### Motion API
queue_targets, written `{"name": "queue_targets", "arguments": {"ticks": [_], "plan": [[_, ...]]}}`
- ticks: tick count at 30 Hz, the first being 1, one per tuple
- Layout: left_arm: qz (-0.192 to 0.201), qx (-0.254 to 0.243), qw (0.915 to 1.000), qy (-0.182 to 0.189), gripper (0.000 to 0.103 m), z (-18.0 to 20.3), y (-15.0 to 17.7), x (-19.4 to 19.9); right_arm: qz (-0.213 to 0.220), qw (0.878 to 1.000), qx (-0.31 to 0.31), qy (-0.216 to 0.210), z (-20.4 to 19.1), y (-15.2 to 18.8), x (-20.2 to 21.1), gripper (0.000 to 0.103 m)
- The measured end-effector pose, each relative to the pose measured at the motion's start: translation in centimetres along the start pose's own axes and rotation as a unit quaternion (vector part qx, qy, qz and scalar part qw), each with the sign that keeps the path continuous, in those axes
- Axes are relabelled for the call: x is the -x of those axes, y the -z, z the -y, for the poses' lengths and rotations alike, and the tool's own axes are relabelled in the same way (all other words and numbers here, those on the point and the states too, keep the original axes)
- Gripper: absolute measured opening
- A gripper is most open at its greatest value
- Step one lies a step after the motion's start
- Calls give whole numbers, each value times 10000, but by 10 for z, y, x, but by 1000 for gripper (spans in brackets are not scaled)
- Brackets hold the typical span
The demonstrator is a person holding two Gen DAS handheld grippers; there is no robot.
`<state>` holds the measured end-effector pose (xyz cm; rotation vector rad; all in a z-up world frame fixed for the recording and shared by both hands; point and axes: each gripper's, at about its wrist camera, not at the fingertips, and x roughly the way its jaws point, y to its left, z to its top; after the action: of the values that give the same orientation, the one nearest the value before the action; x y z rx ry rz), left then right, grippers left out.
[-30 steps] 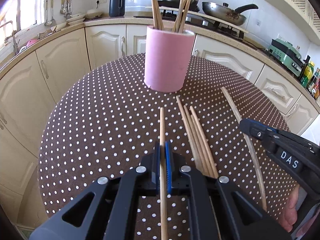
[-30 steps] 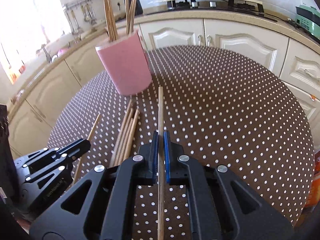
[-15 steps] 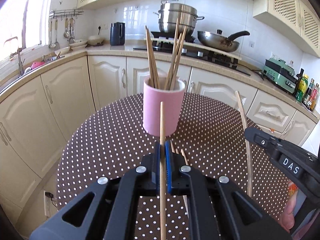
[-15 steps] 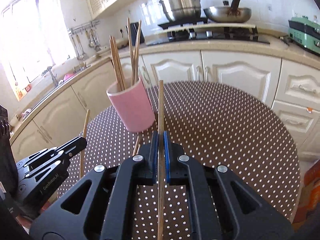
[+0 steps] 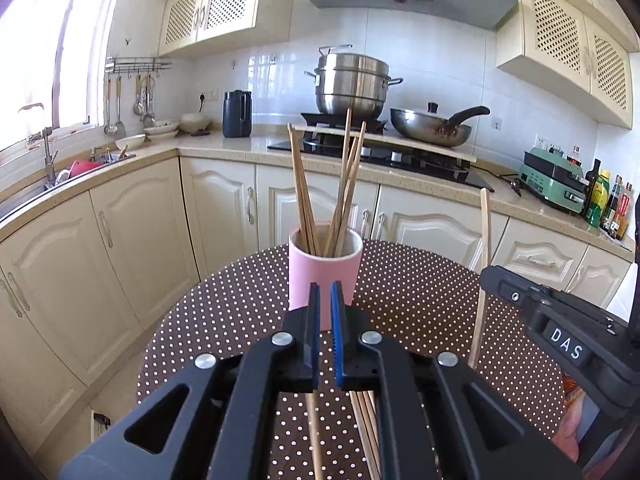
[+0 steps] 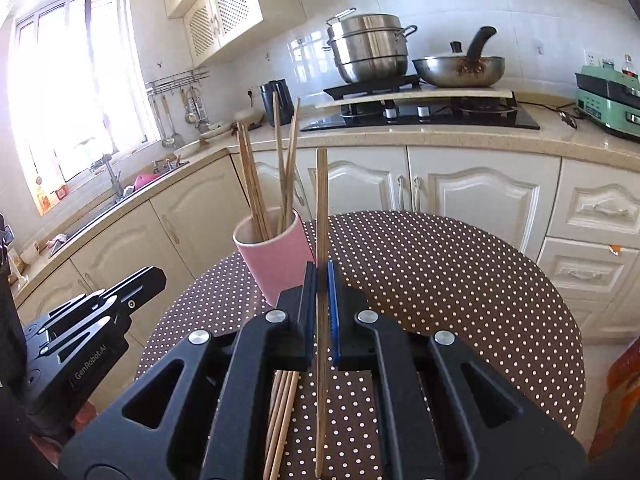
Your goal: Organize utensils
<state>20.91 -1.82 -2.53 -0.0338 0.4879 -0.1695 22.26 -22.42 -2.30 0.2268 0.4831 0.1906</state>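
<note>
Clearly the right gripper (image 6: 320,270) pinches an upright chopstick (image 6: 321,200), while the left gripper (image 5: 325,288) is closed, hold unclear.

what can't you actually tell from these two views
- Left wrist view: whether the left hand-held gripper grips the stick that shows only behind its pads.
- Both views: loose chopsticks on the table, mostly under the gripper bodies, count unclear.
- Right wrist view: pink cup base, behind the right hand-held gripper.
</note>
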Motion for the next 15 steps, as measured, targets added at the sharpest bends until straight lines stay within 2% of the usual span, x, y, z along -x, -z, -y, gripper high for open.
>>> {"name": "queue_targets", "arguments": {"ticks": [5,9,10,11,12,13,15], "plan": [[-7,-38,10000,41,5,-1,-1,0,128,9999,10,-16,-3,-5,4,6],[-401,-105,9989,231,7,-7,11,-17,76,10000,17,-1,-1,-5,1,6],[-518,-99,9983,251,10,-8,14,-22,34,10000,-7,2,1,-5,-1,6],[-654,-85,9975,261,26,-10,18,-29,6,10000,-24,6,2,-4,-2,6],[-781,-71,9966,268,34,-12,22,-35,-24,10000,-44,18,2,-3,-4,6],[-927,-30,9954,244,38,-15,28,-43,-58,10000,-68,35,4,-3,-7,6],[-1195,70,9927,164,38,-21,37,-56,-106,9999,-92,49,7,-2,-10,6]]}}
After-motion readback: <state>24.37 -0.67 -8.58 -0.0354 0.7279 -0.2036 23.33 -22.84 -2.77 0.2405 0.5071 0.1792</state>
